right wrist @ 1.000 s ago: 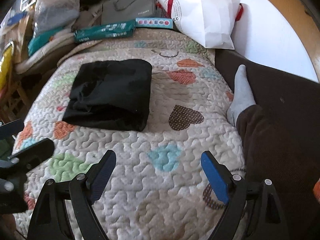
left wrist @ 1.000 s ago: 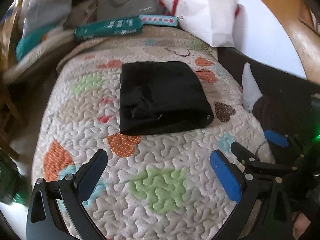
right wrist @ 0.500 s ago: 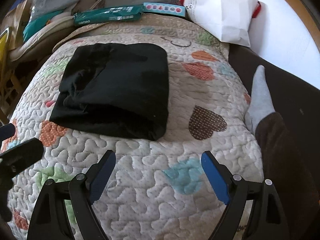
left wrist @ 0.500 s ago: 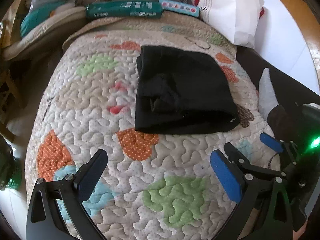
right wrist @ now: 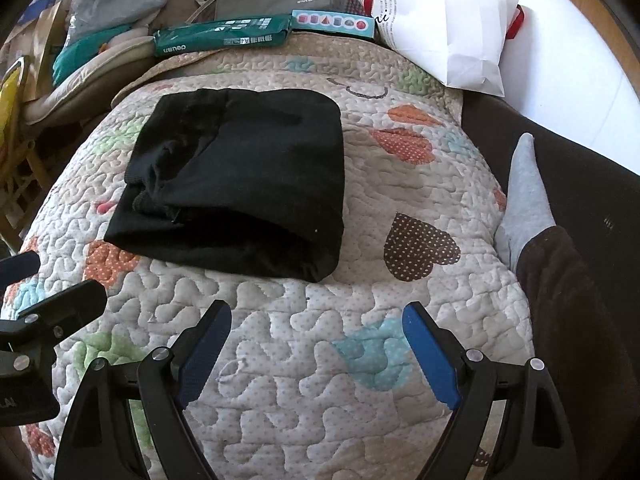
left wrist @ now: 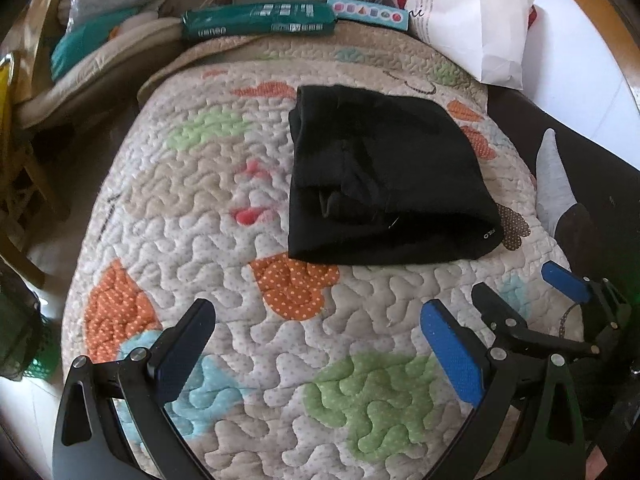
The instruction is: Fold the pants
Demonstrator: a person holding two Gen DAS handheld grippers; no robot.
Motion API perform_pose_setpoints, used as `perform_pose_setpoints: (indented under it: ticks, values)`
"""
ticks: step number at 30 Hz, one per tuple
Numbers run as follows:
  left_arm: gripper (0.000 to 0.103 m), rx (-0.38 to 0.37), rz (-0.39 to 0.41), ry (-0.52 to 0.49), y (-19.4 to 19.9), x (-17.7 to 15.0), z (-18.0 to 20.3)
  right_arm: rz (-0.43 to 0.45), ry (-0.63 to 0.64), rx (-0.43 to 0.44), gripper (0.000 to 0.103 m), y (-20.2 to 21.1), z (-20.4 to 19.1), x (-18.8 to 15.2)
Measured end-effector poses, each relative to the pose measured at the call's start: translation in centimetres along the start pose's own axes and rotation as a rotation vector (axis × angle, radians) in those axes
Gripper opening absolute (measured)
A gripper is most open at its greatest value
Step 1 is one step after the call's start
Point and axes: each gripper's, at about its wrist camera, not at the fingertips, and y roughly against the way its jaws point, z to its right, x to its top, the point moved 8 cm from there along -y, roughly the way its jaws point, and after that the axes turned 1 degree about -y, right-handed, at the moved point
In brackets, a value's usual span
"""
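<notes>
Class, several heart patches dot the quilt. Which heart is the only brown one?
The brown dotted heart, right of the folded black pants on the quilt, near the grey sock. The others are orange, green, blue or pink.

bed: heart-print quilt (right wrist: 320,360) | wall (right wrist: 560,64): white | daylight

Cluttered home: heart-patterned quilt (left wrist: 248,360), paper bag (right wrist: 448,28)

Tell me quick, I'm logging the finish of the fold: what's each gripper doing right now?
Left gripper: open, holding nothing, short of the folded black pants.
Right gripper: open, holding nothing, over the quilt.
</notes>
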Motion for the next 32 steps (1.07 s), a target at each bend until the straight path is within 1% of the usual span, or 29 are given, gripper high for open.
perform_pose_setpoints:
  ticks: [2,5,15,27,32]
  values:
    - [0.102,0.005,0.016,-0.016,0.5,0.0,0.2,0.012,-0.006,0.012,0.091,0.4,-0.2,0.0]
    - [0.102,-0.007,0.023,-0.017,1.0,-0.1,0.5,0.031,-0.004,0.013,0.091,1.0,-0.3,0.0]
    - [0.102,-0.011,0.037,-0.02,1.9,-0.3,0.9,0.033,-0.03,0.015,0.091,1.4,0.2,-0.3]
    - [0.102,-0.004,0.035,-0.025,1.6,-0.4,0.8,0.042,-0.04,0.011,0.092,1.6,0.4,-0.3]
    - [0.102,0.014,0.029,-0.037,1.2,-0.6,0.7,0.037,-0.041,0.014,0.092,1.6,0.4,-0.3]
